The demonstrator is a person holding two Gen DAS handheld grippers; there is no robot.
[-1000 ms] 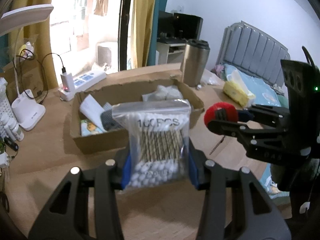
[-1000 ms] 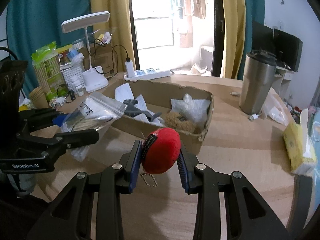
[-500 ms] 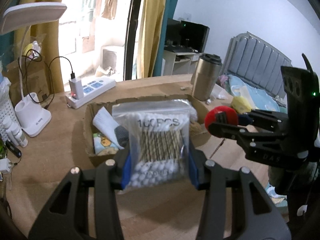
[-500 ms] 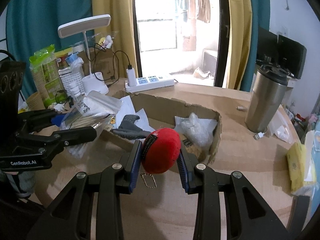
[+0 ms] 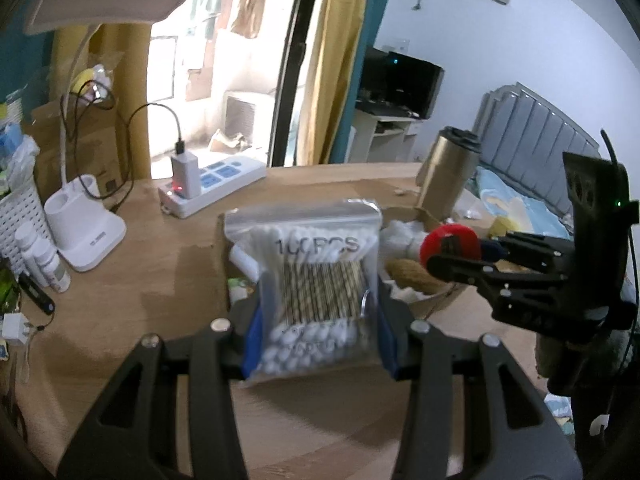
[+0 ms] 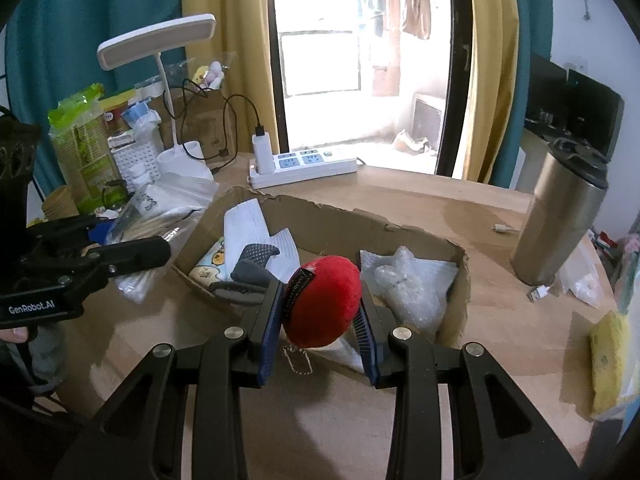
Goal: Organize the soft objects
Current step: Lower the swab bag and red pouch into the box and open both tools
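The left gripper [image 5: 318, 336] clamps a zip bag of cotton swabs [image 5: 316, 292] upright above the cardboard box [image 6: 456, 280]. The right gripper [image 6: 320, 340] pinches a red plush ball [image 6: 322, 300] over the box. At 12 o'clock, a power strip [image 6: 308, 164] lies on the wooden table [image 6: 460, 208]; a steel tumbler [image 6: 560, 220] stands at 2.

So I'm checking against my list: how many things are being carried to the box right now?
2. A bag of cotton swabs sits pinched in the left gripper, and a red plush ball is clamped in the right gripper, above the cardboard box.
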